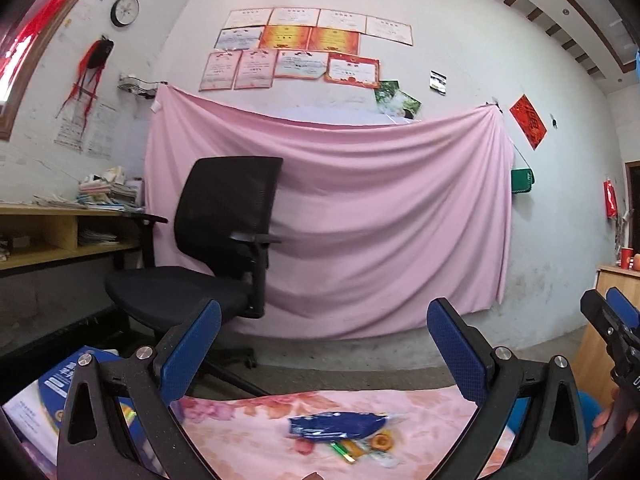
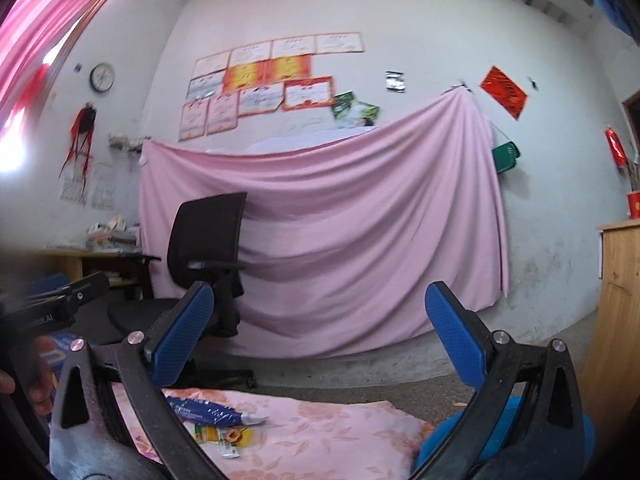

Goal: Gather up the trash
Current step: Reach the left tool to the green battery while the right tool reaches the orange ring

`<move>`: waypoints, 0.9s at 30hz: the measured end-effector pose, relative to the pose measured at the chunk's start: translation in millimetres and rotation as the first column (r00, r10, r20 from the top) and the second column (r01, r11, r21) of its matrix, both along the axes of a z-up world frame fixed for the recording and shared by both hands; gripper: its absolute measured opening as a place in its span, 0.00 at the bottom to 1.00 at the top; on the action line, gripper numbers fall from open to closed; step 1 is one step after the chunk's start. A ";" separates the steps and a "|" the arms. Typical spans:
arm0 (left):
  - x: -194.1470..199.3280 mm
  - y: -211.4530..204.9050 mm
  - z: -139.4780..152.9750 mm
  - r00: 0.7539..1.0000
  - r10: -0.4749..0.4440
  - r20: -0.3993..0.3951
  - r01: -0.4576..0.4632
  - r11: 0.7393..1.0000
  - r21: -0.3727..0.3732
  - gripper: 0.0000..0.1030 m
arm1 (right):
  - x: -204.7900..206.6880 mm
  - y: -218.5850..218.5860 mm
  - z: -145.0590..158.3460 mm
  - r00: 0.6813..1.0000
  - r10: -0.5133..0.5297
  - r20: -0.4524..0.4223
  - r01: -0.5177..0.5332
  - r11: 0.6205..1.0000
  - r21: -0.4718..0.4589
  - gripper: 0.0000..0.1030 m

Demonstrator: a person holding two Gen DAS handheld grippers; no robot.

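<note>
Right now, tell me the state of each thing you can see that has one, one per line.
Left hand-held gripper: open, empty.
Right hand-held gripper: open, empty.
Blue wrapper: lying flat on the floral cloth, ungrasped.
Small yellow wrappers: loose on the cloth beside the blue wrapper.
Office chair: unoccupied.
Pink sheet: hanging on the wall.

A pink sheet (image 1: 332,216) hangs across the white wall (image 1: 552,208), below rows of certificates (image 1: 304,48) and right of a round clock (image 1: 125,10). A black office chair (image 1: 212,240) stands before it on the grey floor (image 1: 360,364), beside a wooden shelf (image 1: 60,232) stacked with papers.
</note>
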State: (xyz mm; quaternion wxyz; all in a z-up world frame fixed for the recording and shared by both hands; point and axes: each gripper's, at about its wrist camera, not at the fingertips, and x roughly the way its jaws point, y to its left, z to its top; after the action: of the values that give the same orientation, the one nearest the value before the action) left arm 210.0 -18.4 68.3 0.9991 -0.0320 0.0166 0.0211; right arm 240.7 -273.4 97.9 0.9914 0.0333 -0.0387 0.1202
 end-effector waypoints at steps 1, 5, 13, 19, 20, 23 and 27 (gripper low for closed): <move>0.3 2.2 -2.7 1.000 0.007 -0.005 -0.007 1.000 0.007 0.98 | 2.4 5.8 -1.9 1.000 0.009 -0.010 -0.009 1.000 -0.018 1.00; 8.2 8.1 -17.2 0.997 0.026 -0.070 -0.023 0.998 0.052 0.98 | 15.4 18.6 -12.0 0.997 0.010 -0.072 -0.015 0.998 -0.069 1.00; 42.1 20.9 -49.7 0.955 -0.019 -0.298 0.024 1.000 0.014 0.98 | 50.7 25.7 -32.5 0.973 -0.006 -0.229 -0.014 0.996 -0.085 1.00; 70.4 19.2 -67.9 0.896 -0.048 -0.441 0.036 0.999 -0.037 0.98 | 76.3 30.3 -53.9 0.935 0.076 -0.348 -0.103 0.993 -0.059 1.00; 75.4 18.0 -72.9 0.882 -0.055 -0.468 0.041 0.998 -0.039 0.98 | 81.1 33.1 -58.6 0.924 0.084 -0.372 -0.115 0.991 -0.061 1.00; 88.8 17.8 -87.9 0.839 -0.059 -0.541 0.037 0.998 -0.053 0.96 | 96.7 43.3 -71.0 0.884 0.099 -0.457 -0.152 0.985 -0.081 0.97; 103.2 18.9 -107.1 0.771 -0.110 -0.628 0.051 0.992 -0.112 0.86 | 108.7 46.0 -81.3 0.841 0.110 -0.529 -0.173 0.982 -0.070 0.82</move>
State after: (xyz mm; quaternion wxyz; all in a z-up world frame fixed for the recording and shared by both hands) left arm 313.2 0.5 -38.8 0.9330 -0.0664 0.3536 -0.0129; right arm 349.4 -227.4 16.7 0.9532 0.0103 0.2418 0.1815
